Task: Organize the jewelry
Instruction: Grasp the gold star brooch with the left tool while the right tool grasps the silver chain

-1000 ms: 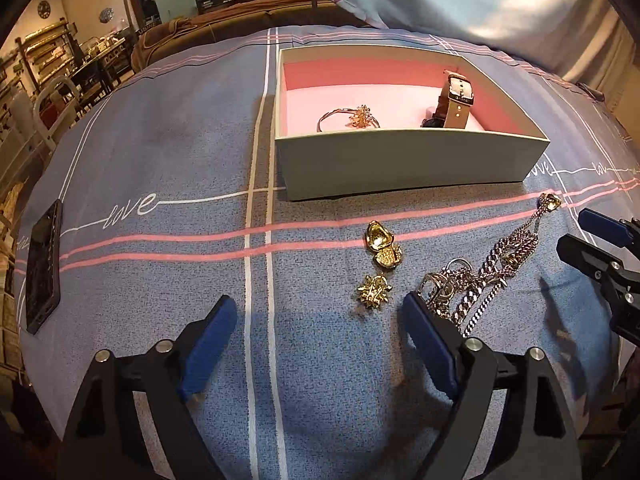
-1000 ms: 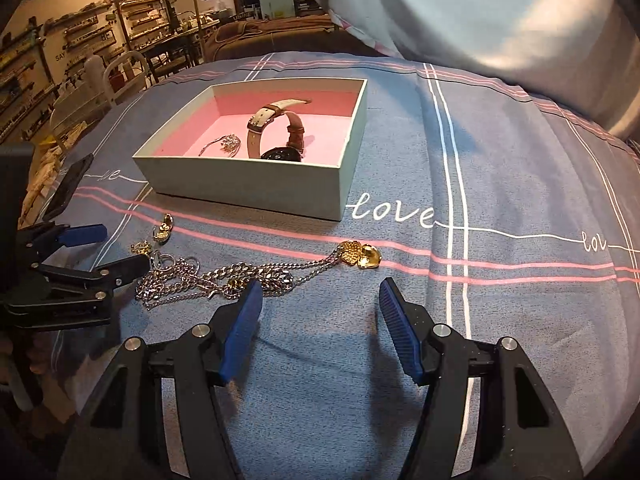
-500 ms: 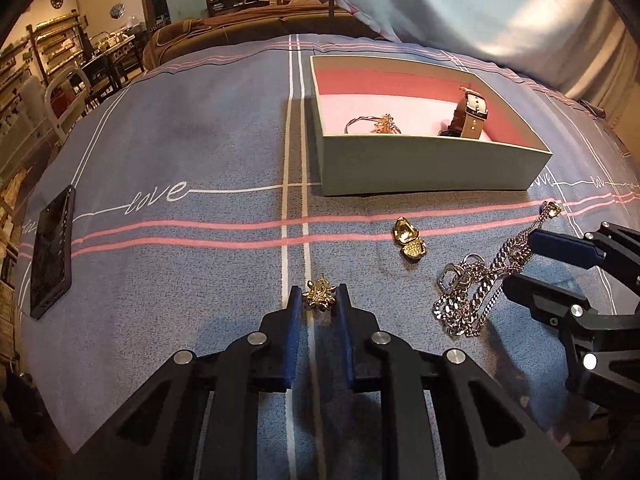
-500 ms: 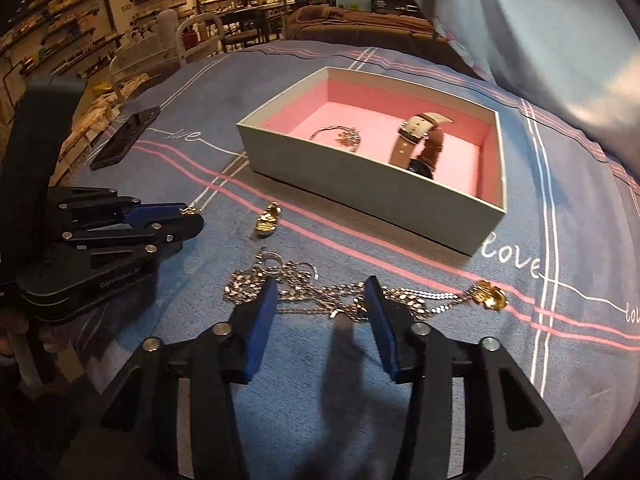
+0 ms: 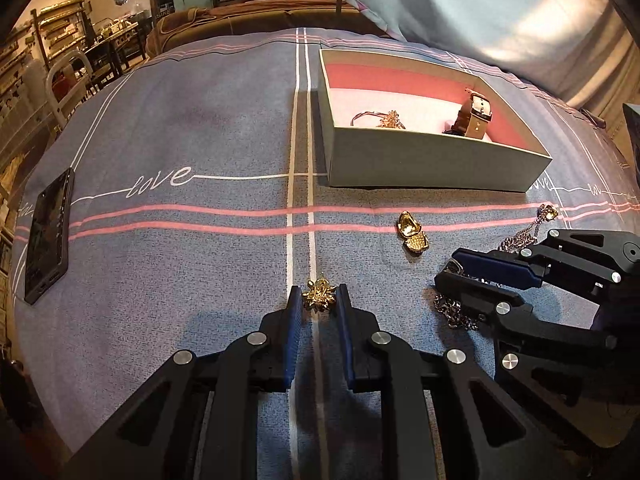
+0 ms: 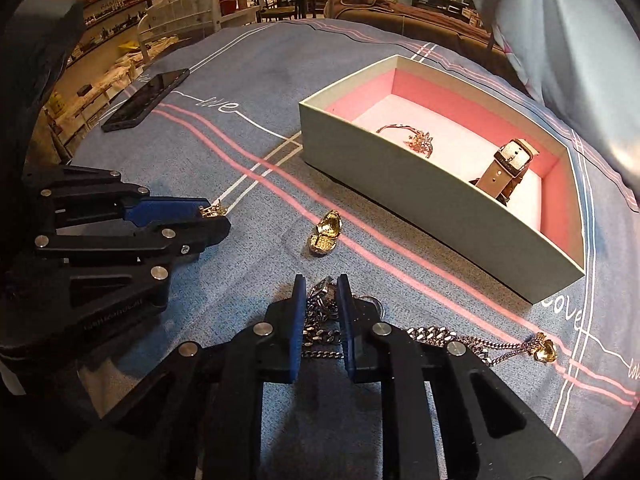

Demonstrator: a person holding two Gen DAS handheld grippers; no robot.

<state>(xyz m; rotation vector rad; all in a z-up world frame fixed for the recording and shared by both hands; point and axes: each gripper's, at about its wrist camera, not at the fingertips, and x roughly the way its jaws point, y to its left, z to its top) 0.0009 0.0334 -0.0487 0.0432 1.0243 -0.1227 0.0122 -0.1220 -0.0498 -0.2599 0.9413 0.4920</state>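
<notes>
On the striped cloth before the box (image 5: 436,160), the gold brooch (image 5: 319,296) is pinched by the left gripper (image 5: 319,300) while the right gripper (image 6: 322,300) is closing on the chain necklace (image 6: 460,340); a lift into the box is judged next.

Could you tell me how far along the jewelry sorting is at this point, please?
Partly done. A bracelet and a strap watch already lie in the pink-lined box. In hand: the left gripper is shut on a gold flower brooch, and the right gripper is closing around the silver chain necklace, both still on the bedspread. A gold locket waits untouched.
</notes>
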